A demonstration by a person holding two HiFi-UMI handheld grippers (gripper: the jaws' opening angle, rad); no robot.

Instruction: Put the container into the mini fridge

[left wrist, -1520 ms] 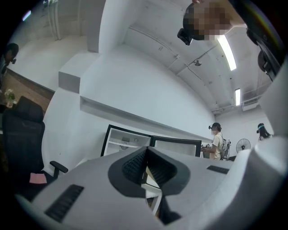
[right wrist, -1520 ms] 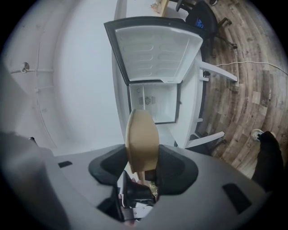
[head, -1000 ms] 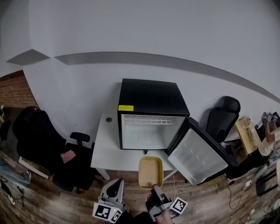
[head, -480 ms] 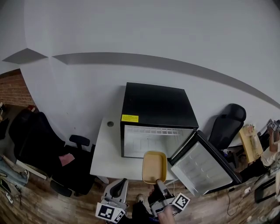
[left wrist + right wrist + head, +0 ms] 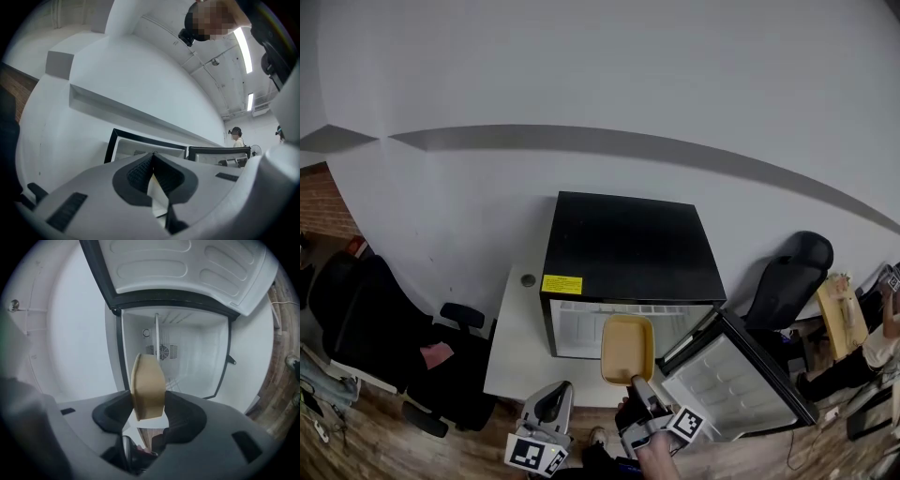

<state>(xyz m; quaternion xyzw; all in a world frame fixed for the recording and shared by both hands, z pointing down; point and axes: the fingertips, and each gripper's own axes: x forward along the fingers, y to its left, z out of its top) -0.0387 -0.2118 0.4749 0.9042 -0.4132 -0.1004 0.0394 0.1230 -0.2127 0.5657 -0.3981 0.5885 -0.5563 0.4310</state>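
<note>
A black mini fridge (image 5: 628, 258) stands on a white table (image 5: 517, 337) with its door (image 5: 736, 386) swung open to the right. My right gripper (image 5: 636, 384) is shut on the near edge of a tan, shallow container (image 5: 627, 347) and holds it level in front of the white fridge interior (image 5: 581, 323). In the right gripper view the container (image 5: 149, 384) sits on edge between the pads, pointing at the open cavity (image 5: 187, 352) with its shelf and rear fan. My left gripper (image 5: 546, 412) hangs low at the left, fingertips together (image 5: 153, 157), holding nothing.
A black office chair (image 5: 375, 323) stands left of the table, another (image 5: 787, 272) right of the fridge. The open door (image 5: 187, 268) fills the top of the right gripper view. A person (image 5: 879, 337) stands at a far right desk. The floor is wood.
The container and my right gripper have moved forward and up, closer to the fridge opening. The head view has moved nearer to the fridge. The left gripper stays low at the left.
</note>
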